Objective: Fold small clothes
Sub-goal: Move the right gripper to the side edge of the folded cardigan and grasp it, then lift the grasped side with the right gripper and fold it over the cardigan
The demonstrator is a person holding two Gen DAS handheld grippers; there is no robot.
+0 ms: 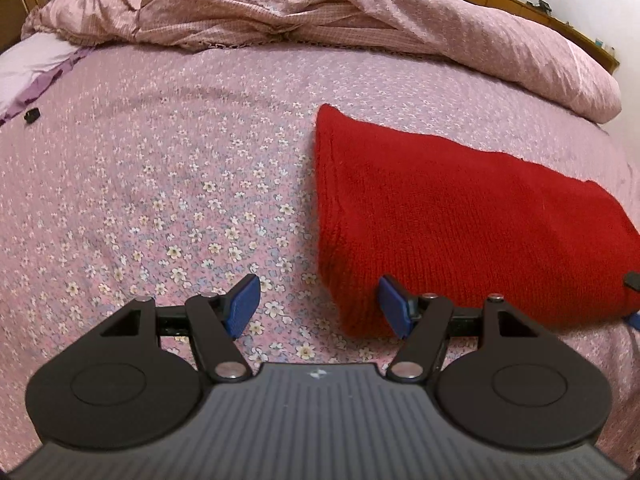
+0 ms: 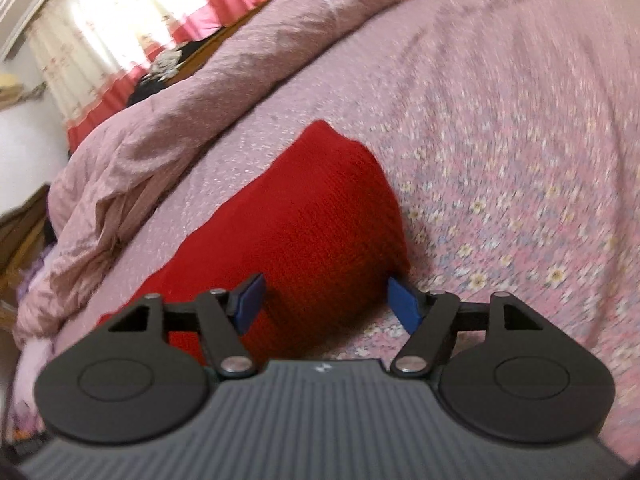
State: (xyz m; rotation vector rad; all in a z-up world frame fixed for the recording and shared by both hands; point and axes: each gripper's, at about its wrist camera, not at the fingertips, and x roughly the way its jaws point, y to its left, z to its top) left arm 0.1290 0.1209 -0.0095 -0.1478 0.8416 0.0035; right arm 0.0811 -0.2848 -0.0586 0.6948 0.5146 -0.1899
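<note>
Left gripper [image 1: 320,306]: jaws are held wide, nothing is gripped. One blue pad [image 1: 394,306] is seen against the near corner of the red knitted garment [image 1: 460,216]; contact cannot be confirmed. The other pad is over bare floral bedsheet [image 1: 160,184].

Right gripper [image 2: 326,302]: jaws are likewise spread wide, and no cloth is pinched. The near end of the garment is framed between the pads. This view is blurred.

Garment: it is lying on the sheet as a compact, thick, roughly rectangular block, apparently already folded. It is placed near the crumpled pink duvet [image 1: 360,12], apart from it.

Risks, as judged:
- The fold could be dragged open if either pad is caught in the loose knit during withdrawal or repositioning.
- If a further fold is attempted, only the top layer may be taken, since the stacked edges are not distinguishable; the layers would then be peeled apart.
- The sheet could be pinched along with the corner, since the left gripper straddles the garment's edge.
</note>
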